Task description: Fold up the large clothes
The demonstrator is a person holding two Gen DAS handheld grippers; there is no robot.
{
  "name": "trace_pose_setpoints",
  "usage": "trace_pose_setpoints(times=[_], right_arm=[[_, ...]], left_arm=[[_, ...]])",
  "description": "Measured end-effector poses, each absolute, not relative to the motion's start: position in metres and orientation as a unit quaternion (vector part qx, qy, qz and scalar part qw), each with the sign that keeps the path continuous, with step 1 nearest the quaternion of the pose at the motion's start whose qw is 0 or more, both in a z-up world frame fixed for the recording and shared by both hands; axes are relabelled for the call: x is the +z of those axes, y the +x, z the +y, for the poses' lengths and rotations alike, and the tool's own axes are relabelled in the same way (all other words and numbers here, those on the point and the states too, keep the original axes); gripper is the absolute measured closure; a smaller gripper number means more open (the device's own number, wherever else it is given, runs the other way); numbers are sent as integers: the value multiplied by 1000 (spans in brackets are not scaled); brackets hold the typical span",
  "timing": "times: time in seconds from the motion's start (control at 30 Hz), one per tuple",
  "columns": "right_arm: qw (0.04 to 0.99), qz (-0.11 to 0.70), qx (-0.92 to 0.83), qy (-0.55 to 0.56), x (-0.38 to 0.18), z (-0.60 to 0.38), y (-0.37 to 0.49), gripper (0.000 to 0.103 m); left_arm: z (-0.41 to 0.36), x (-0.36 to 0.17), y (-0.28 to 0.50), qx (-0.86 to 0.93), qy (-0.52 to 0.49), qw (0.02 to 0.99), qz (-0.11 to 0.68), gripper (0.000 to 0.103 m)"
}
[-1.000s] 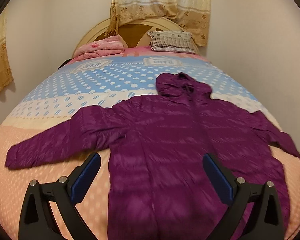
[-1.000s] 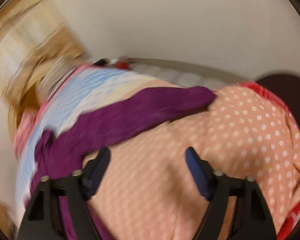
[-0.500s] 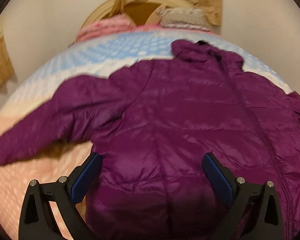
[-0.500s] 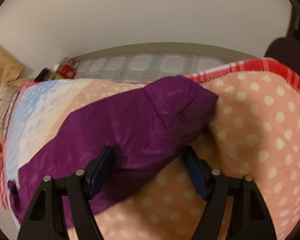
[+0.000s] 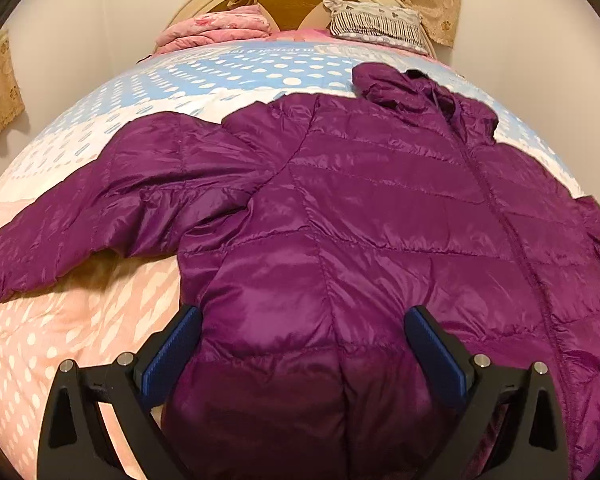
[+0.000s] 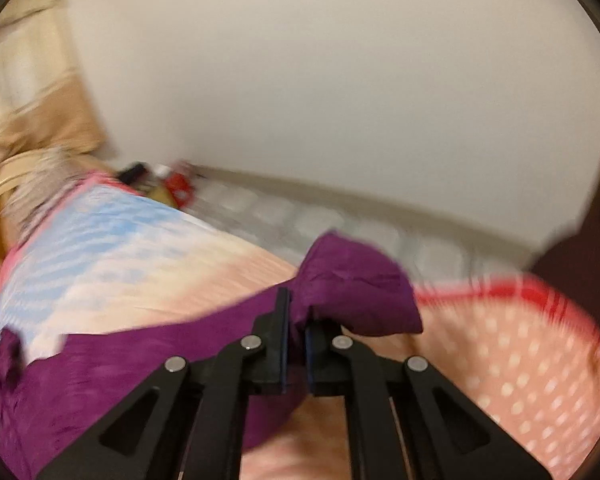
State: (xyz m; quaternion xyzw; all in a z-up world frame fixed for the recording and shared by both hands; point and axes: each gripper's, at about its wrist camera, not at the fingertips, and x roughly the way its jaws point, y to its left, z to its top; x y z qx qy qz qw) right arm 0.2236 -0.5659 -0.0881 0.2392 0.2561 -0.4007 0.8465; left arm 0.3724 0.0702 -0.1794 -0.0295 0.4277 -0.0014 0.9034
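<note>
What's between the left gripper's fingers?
Left wrist view: the lower body of the purple jacket lies between the open fingers; they aren't pressing it.

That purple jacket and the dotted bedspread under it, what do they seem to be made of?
Purple jacket: probably thin nylon or polyester shell, glossy, quilted in puffy stitched bands, so likely padded. Dotted bedspread: looks like soft matte fabric, maybe fleece or cotton; no shine.

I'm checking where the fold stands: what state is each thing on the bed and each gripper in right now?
purple puffer jacket: spread flat on the bed, zipped, hood up by the pillows.
jacket sleeve: pinched near its cuff, lifted off the bedspread.
right gripper: has just closed, shut on the jacket sleeve.
left gripper: open, over the jacket's lower body.
pink quilt: folded by the headboard.
striped pillow: lying flat.
</note>
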Motion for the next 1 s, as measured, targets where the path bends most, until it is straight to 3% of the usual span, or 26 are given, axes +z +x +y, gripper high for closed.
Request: trace_pose_setpoints(times=[0.17,0.3,0.5,0.67,0.77,0.83,0.87,1.0], right_arm=[[924,214,-279,152,-4,-462,252,95],[961,214,-147,98,22,-348,289,95],[966,251,15,57,-10,-193,339,95],[946,305,100,50,-74,-102,378,95],[931,329,146,57,-103,-71,380,87],[912,370,169,58,-120,-58,383,54],[901,390,181,63,-128,-54,387,23],[901,358,216,114,-106,-77,362,19]], left_arm=[[79,-159,346,-11,-64,909,411,1],[98,-136,320,-20,-88,915,393,1],[134,-107,289,-2,-85,931,354,1],[175,-100,272,25,-101,934,341,1],[192,-104,271,35,-101,933,343,1],[197,-106,274,39,-97,933,344,1],[197,-107,277,38,-97,933,344,1],[193,-106,294,24,-99,933,345,1]])
